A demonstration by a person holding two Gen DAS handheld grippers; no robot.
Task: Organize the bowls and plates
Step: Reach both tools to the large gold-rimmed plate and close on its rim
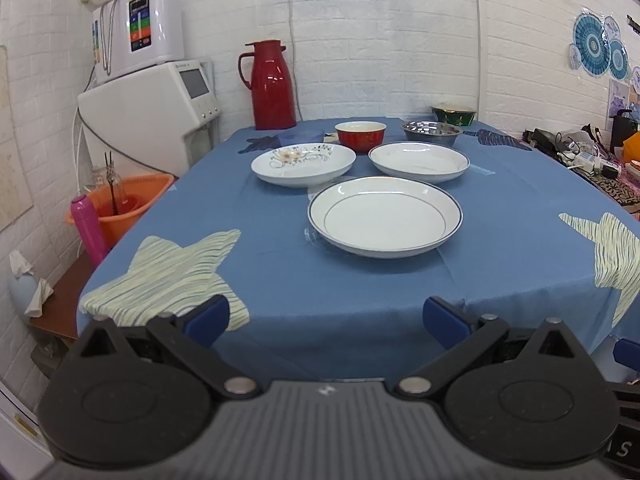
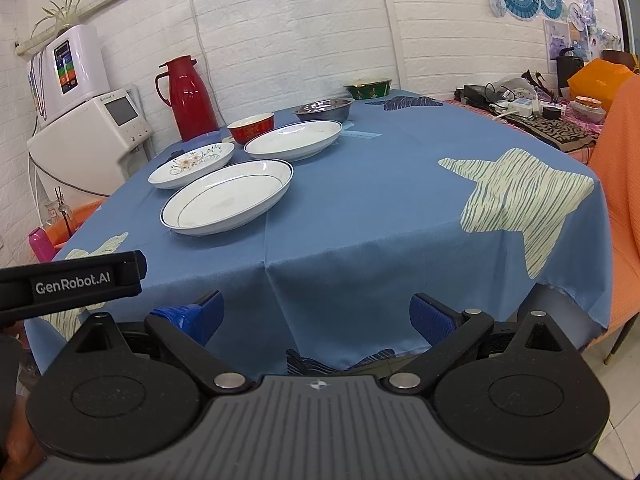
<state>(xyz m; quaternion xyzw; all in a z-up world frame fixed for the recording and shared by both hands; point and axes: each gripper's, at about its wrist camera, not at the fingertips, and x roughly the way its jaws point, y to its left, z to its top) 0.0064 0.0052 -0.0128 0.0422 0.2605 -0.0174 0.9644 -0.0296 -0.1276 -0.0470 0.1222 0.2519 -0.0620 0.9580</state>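
Left gripper (image 1: 326,320): jaws spread wide, nothing between the blue pads; held off the near edge of the table (image 1: 280,280), pointing across the blue cloth; right gripper (image 2: 316,320): likewise wide open and empty, also short of the near edge, further to the right.

Nearest plate (image 1: 385,216): white, dark rim line, lies flat straight ahead of the left gripper and a little right of its centreline; in the right wrist view the same plate sits ahead and well to the left; judged: left gripper is the better lined up, though neither is close.

Round plate, so no long axis; the near rim faces the left gripper, which favours a straight forward approach with a low pinch on that lip.

Behind it, apart from it: floral plate (image 1: 303,163) to the left, second plain plate (image 1: 419,161) to the right; beyond those a red bowl (image 1: 360,135), a steel bowl (image 1: 432,132), a green bowl (image 1: 454,114) at the far edge; nothing stacked yet.

Red thermos (image 1: 270,84) stands at far left, clear of the approach.
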